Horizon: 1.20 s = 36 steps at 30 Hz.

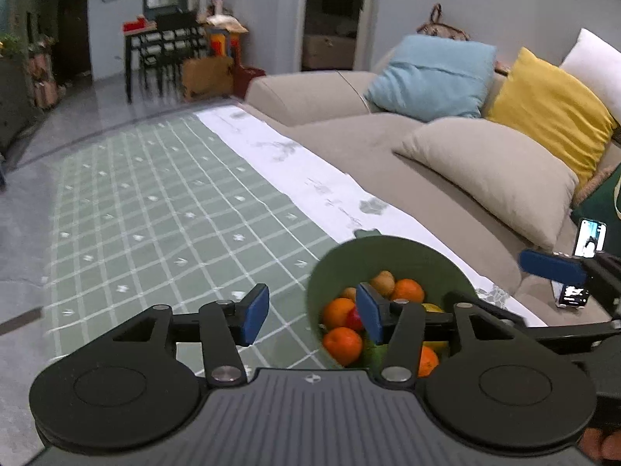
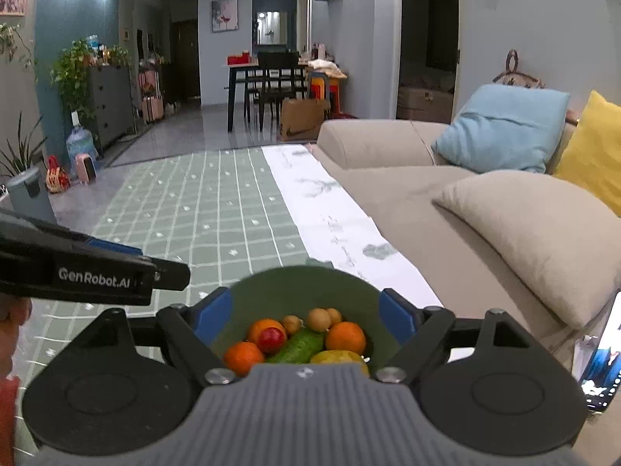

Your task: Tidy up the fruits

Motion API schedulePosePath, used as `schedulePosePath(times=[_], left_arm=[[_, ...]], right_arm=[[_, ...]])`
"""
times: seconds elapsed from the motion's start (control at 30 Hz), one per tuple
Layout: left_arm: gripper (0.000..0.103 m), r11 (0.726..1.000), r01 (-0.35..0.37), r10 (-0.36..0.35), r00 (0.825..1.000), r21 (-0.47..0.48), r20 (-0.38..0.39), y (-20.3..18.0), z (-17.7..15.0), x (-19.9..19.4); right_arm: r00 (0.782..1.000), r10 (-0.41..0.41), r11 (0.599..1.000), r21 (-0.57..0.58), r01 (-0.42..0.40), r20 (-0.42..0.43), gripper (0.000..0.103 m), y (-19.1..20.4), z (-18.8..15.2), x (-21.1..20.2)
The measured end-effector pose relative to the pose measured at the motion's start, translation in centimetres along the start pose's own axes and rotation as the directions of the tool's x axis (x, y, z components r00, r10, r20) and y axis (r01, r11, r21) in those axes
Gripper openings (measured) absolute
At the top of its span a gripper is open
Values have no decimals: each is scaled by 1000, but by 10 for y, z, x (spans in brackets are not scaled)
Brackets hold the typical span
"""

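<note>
Left wrist view: left gripper (image 1: 312, 316) low in the frame, jaws apart, nothing between the blue pads. Green bowl (image 1: 388, 260) at lower centre-right on the checked cloth (image 1: 174, 202), partly behind the right finger; inside, oranges (image 1: 342, 345), a red fruit (image 1: 354, 319), small brown fruit (image 1: 382, 282). Right gripper (image 1: 555, 266) entering from the right edge, blue pad showing. Phone (image 1: 590, 239) upright beside it. Sofa (image 1: 349, 143) with cushions across the upper right.

Right wrist view: right gripper (image 2: 304, 312) at bottom centre, jaws wide, pads to either side of the bowl (image 2: 306, 285); contact with the rim not clear. In the bowl: oranges (image 2: 345, 337), red fruit (image 2: 271, 339), a green cucumber (image 2: 297, 347), a yellow fruit (image 2: 337, 357), brown fruit (image 2: 319, 319). Left gripper (image 2: 170, 272) crossing in from the left edge. Sofa (image 2: 388, 178) at right.
</note>
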State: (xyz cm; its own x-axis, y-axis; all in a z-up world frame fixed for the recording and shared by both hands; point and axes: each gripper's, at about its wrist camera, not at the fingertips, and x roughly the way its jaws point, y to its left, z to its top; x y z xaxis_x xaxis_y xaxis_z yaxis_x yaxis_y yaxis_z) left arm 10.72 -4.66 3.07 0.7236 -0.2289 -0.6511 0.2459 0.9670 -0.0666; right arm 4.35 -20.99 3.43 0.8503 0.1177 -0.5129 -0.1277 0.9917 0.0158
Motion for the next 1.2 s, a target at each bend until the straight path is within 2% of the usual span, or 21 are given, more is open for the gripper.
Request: schedulePosePath(times=[0.2, 0.43, 0.77, 0.97, 1.2], left_arm=[[71, 996, -83, 81, 994, 22, 74, 5, -17, -33], [80, 984, -180, 178, 980, 16, 88, 10, -50, -51], [82, 979, -196, 196, 980, -55, 9, 18, -87, -43], [84, 973, -229, 229, 973, -14, -13, 12, -99, -34], [84, 971, -239, 239, 970, 11, -43, 5, -103, -22]], right_arm=[[1000, 11, 998, 58, -13, 28, 89, 10, -6, -40], [999, -20, 993, 113, 16, 38, 95, 24, -35, -70], [997, -58, 997, 58, 56, 41, 98, 38, -68, -66], [996, -66, 998, 30, 64, 61, 98, 37, -77, -59], [997, -65, 997, 54, 63, 31, 98, 31, -82, -48]])
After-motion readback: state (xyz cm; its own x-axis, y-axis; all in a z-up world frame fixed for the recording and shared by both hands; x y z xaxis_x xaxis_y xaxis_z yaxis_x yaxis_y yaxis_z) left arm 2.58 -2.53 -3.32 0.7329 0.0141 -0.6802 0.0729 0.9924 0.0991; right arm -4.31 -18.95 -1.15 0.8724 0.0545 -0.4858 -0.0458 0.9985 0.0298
